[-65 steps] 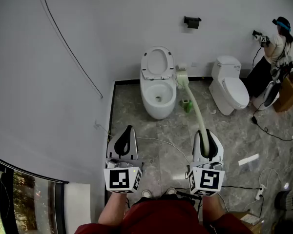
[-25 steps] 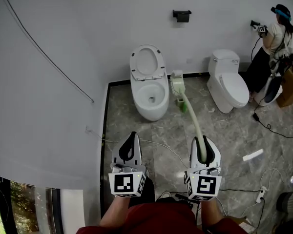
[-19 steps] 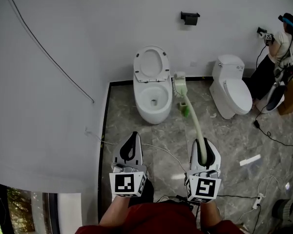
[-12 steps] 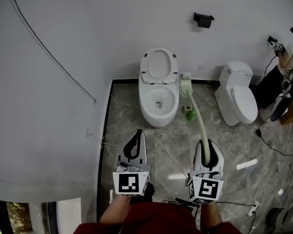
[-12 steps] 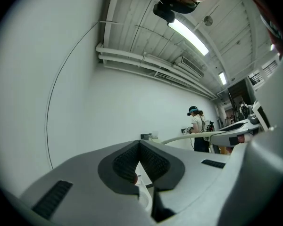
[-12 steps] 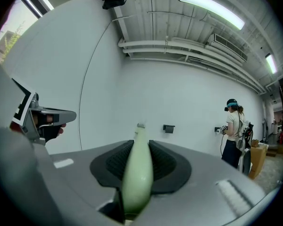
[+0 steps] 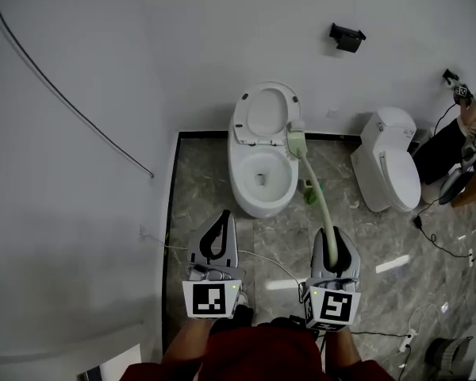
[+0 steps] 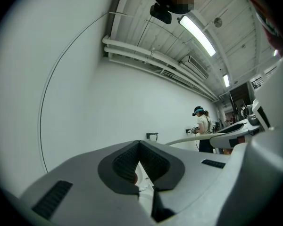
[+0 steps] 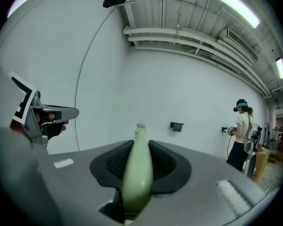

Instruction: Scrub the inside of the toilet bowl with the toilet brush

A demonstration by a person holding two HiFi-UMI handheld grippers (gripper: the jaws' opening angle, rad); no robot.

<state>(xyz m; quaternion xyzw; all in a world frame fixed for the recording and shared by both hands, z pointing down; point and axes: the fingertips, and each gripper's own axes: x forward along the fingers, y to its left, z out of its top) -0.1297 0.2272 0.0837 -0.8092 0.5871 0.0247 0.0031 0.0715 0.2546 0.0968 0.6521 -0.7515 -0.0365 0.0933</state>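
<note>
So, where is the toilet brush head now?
Head view: the pale green toilet brush head is at the open white toilet's right rim, handle in the right tool.

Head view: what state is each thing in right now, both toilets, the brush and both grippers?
Near toilet: lid up, bowl open.
Far toilet: lid down.
Toilet brush: gripped by its handle, head by the near toilet's right rim.
Left gripper: shut, empty.
Right gripper: shut on the toilet brush.
</note>
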